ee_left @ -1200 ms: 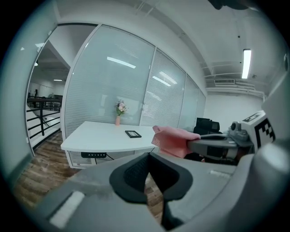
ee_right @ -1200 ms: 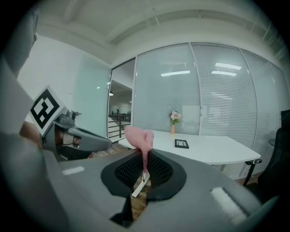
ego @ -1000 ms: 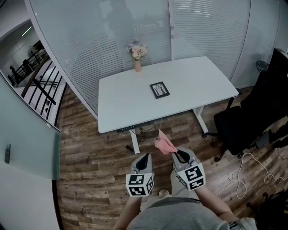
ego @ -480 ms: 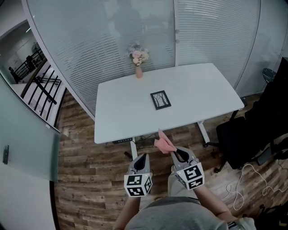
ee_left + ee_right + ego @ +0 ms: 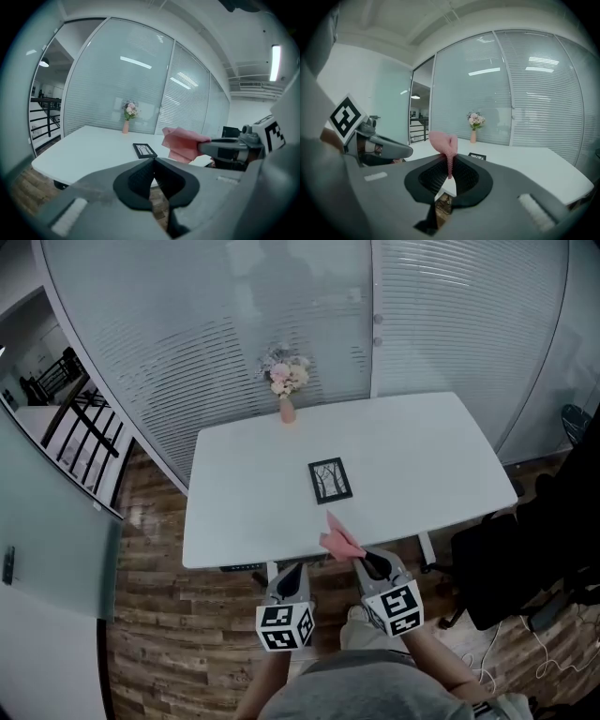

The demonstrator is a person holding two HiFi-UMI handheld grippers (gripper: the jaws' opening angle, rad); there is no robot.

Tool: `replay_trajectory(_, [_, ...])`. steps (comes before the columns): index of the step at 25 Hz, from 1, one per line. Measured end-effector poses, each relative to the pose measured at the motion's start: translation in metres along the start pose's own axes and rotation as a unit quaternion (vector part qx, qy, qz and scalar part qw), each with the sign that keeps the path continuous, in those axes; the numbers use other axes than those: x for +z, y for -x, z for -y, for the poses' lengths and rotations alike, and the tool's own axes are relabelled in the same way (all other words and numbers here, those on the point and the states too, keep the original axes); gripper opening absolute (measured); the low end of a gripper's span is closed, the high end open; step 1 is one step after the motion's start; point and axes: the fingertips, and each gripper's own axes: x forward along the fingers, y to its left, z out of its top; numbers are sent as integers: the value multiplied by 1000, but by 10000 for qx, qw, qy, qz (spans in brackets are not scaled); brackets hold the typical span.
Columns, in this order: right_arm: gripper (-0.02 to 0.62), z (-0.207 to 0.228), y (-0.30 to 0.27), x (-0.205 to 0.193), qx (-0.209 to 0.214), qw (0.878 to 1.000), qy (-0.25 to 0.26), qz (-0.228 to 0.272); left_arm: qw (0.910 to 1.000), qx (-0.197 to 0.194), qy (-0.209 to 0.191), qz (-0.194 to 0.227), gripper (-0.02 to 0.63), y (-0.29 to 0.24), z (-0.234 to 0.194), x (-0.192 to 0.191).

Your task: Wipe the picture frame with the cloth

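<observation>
**Pink cloth in the right tool, frame lying flat on the bench**

Closest to the person, the left tool (image 5: 292, 577) is hovering over the wooden floor (image 5: 187, 652), its jaws pressed together on nothing. Just beside it, the right tool (image 5: 374, 564) is pinching a pink cloth (image 5: 339, 539), which is sticking up above the jaws by the bench's near edge. Farther on, the black picture frame (image 5: 330, 480) is lying flat near the middle of the white bench (image 5: 422, 451), apart from both tools. At the far edge, a vase of flowers (image 5: 286, 382) is standing before the glass wall (image 5: 187, 334).
</observation>
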Motion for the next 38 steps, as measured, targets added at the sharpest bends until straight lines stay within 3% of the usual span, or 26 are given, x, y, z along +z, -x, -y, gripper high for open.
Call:
replay_trajectory(8, [15,70,-49,17,314,9994,149,31,9995,309,86,76,2,-73,3,32])
replay_trajectory(17, [15,124,-90,26,559,9980,268,75,9986,511,160,2,2,-131,5,42])
replay_trajectory(38, [15,143,-164,25,734,9968,326,14,9961,723,271,-427,2,-186,-35,24])
